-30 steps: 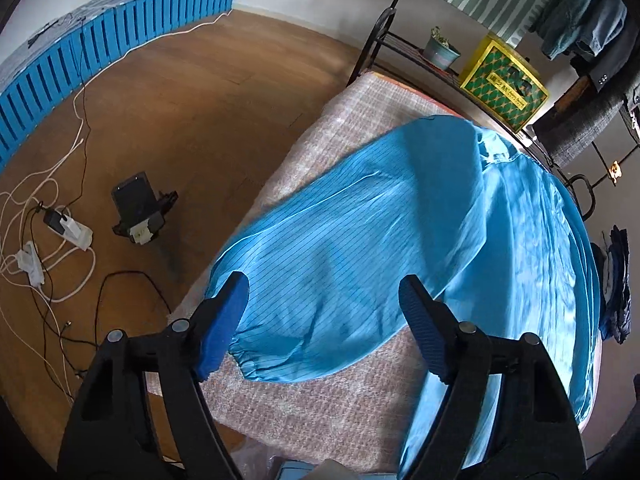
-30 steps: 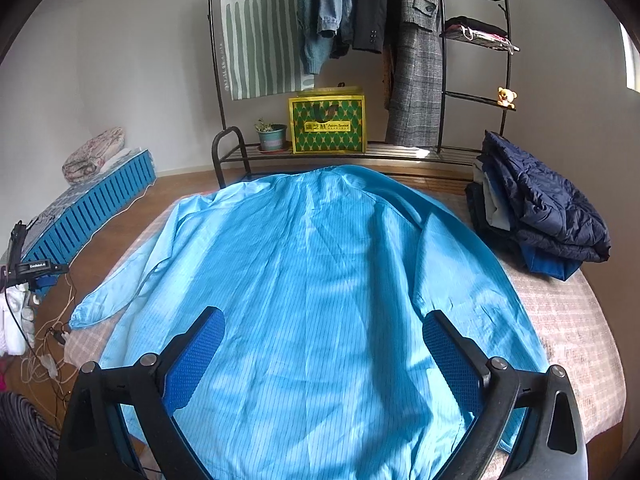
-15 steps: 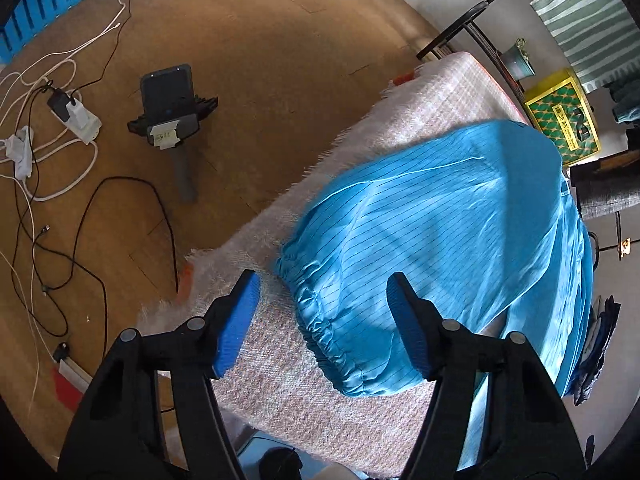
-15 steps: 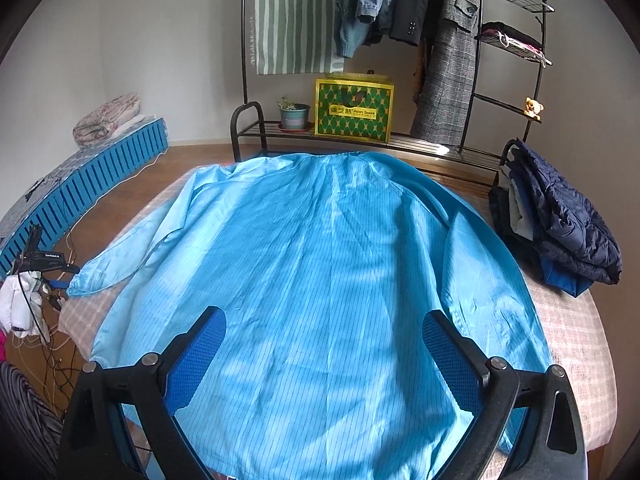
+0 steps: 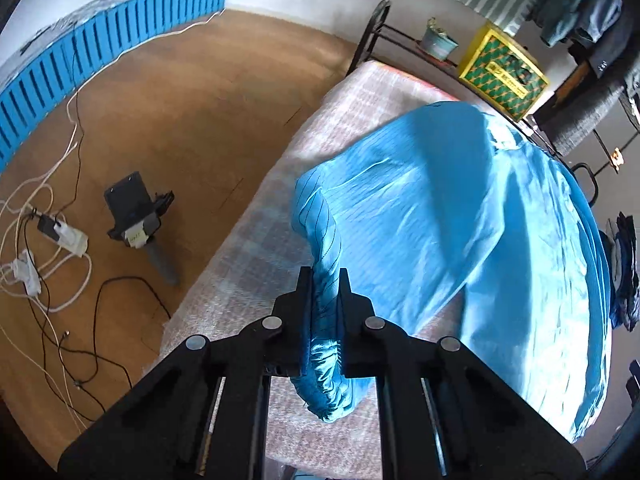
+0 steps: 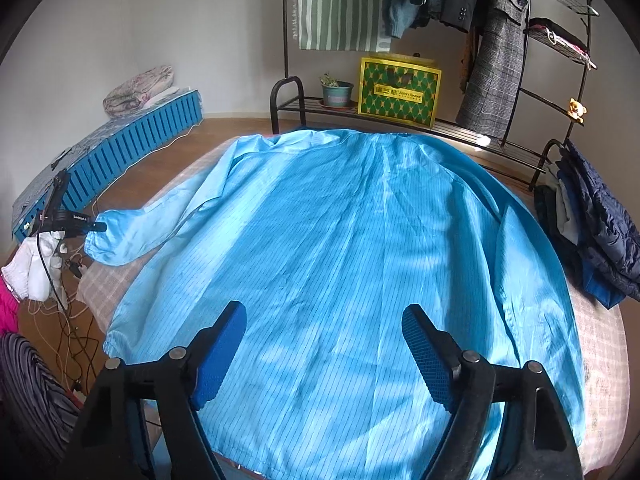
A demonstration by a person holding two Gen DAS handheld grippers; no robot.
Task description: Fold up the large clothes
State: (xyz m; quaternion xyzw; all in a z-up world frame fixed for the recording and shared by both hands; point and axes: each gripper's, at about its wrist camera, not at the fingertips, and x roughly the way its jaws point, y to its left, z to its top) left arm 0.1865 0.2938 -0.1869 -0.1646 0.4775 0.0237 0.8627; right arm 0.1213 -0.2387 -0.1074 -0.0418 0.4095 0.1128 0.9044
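Right wrist view gives me the room: a bed [image 6: 600, 344] under a pale checked cover, a black clothes rack [image 6: 532, 92] at its far end with a green-and-yellow box [image 6: 398, 90] and a potted plant [image 6: 337, 90] on the low shelf, a folded dark jacket [image 6: 600, 232] on the bed's right side, and wood floor with a blue slatted mattress [image 6: 132, 148] along the left wall.

The blue striped coat [image 6: 352, 240] lies flat on the bed, its long axis running from the hem by my right gripper [image 6: 324, 352] up to the collar at the rack end.

A second ago my left gripper [image 5: 323, 296] stood wide above the sleeve [image 5: 320, 248]; its jaws have just closed and now pinch the sleeve just above the gathered cuff [image 5: 326, 384], which bunches behind the pads. The sleeve, flat before, now rises in a ridge off the cover. My right gripper's jaws have just narrowed but remain apart, above the coat's lower back with fabric showing between them, gripping nothing.
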